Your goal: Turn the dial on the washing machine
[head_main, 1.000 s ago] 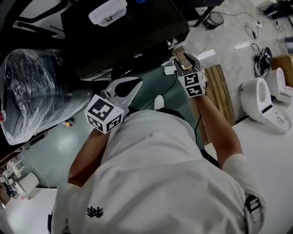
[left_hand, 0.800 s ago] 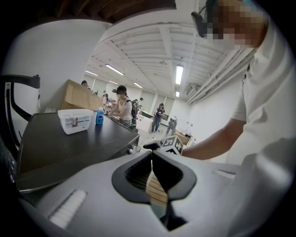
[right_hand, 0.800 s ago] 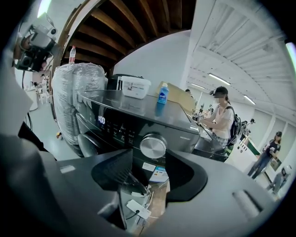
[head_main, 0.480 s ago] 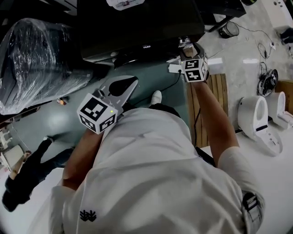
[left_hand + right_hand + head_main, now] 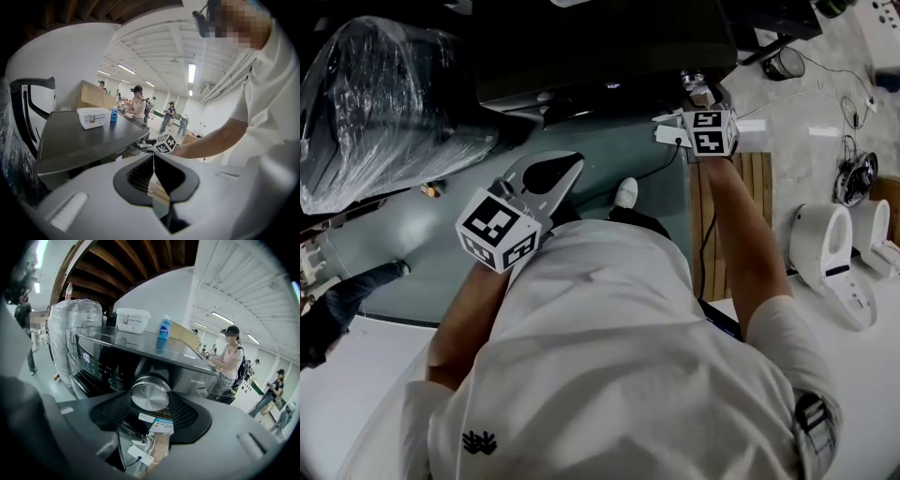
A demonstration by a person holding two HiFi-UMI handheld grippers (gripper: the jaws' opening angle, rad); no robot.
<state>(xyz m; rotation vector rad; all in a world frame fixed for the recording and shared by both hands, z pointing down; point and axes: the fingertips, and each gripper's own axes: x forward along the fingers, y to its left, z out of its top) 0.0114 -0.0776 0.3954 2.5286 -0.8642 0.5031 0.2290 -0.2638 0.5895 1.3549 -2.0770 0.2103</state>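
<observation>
Right gripper view: round brushed-metal dial (image 5: pixel 150 396), washing machine (image 5: pixel 117 352) panel's right end, sits between right gripper's (image 5: pixel 150 404) wide-apart jaws; left gripper (image 5: pixel 153 157) closed, empty.

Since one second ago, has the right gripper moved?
Yes. In the head view the right gripper now sits closer to the dial, more squarely in front of it.

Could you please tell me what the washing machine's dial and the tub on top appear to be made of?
The dial looks like brushed metal or metal-look plastic: silvery face with radial sheen and bright rim. The tub seems matte white plastic: opaque, rounded edges, printed label.
</observation>
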